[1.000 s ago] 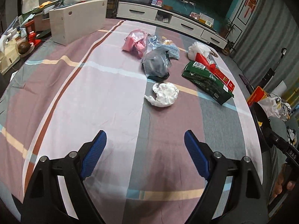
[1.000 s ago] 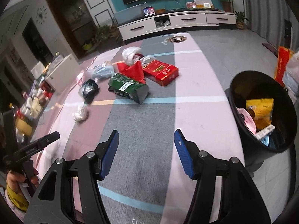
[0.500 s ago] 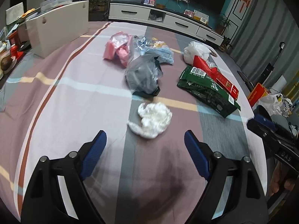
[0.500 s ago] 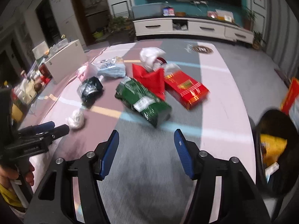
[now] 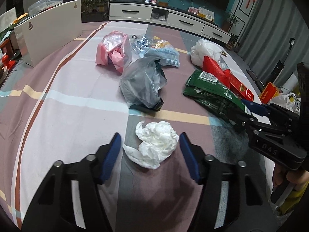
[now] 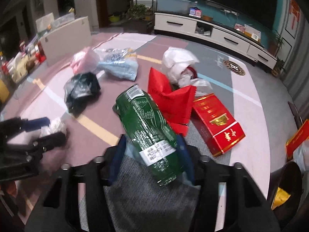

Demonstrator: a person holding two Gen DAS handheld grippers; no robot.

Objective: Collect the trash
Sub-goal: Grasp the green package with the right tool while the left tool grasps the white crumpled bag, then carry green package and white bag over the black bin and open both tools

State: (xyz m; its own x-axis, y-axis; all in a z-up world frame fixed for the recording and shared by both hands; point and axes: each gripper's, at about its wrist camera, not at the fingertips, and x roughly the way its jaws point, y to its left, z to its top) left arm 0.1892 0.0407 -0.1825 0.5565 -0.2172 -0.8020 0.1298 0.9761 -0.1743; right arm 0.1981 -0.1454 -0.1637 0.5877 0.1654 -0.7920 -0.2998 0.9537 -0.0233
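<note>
- Our left gripper (image 5: 149,150) stands wide, its blue pads either side of the tissue (image 5: 156,144) with a gap on both flanks — nothing held yet.
- The tissue lies near the front edge of the rug (image 5: 67,100), just our side of the yellow stripe, apart from the grey bag (image 5: 143,83) beyond it.
- To do this pinch well, we judge we should sink the pads to the rug and close on the thick middle of the wad, not the thin tail trailing at its near left, which would likely slip or tear.
- Crumpled paper should crush easily, so we would close fully before lifting.
- Our right gripper (image 6: 151,154) is also wide, straddling the near end of the green pouch (image 6: 148,131); the pads look close to its sides, but with the blur we cannot tell whether they touch.
- The pouch lies toward the rug's right side, its far end beside the red wrappers (image 6: 170,98) and the red box (image 6: 216,123).
- We would grip it across its width near the label, since a slick film pouch may slide out of a shallow bite.
- Both tools point forward and down at the rug; in the left view the right one reaches in from the right edge, held low.
- The bin (image 6: 289,191) shows only as a dark rim off the rug's right edge.
</note>
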